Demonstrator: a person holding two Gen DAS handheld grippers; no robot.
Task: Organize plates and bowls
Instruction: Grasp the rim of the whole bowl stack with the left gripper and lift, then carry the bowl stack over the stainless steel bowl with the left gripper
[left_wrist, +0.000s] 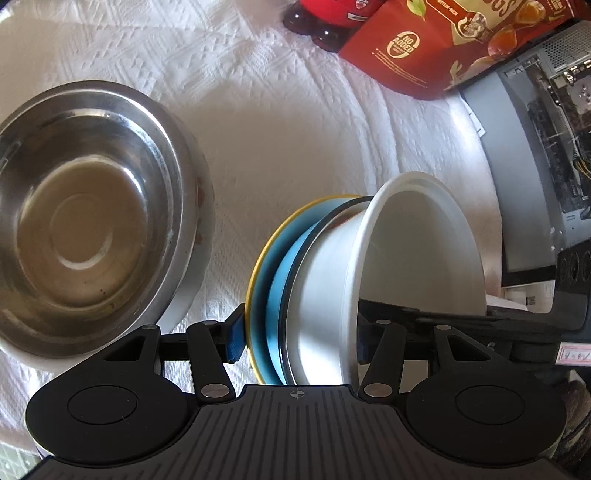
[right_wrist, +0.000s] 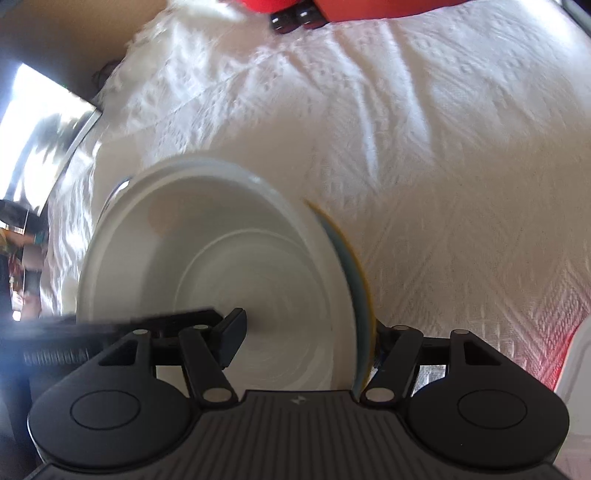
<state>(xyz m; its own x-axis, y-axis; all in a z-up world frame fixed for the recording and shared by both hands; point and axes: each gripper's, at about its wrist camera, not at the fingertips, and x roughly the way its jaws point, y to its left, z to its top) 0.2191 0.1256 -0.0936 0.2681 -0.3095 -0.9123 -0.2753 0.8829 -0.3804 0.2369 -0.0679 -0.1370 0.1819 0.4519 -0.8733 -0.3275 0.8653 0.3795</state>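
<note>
White bowl (left_wrist: 417, 258) and blue plate (left_wrist: 279, 295), tipped on edge, sit clamped together by both the left gripper (left_wrist: 299, 339) and the right gripper (right_wrist: 306, 339). Best kept squeezed evenly while lowered beside the steel bowl (left_wrist: 92, 218).

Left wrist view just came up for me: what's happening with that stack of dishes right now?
Both hand-held grippers are clamped on one tilted stack above the white textured cloth: a white bowl nested in a dark-rimmed white dish, a light blue plate and a yellow-rimmed plate. The left hand-held gripper spans the whole stack, and the right hand-held gripper grips it from the other side. A large stainless steel bowl sits apart on the cloth.
</note>
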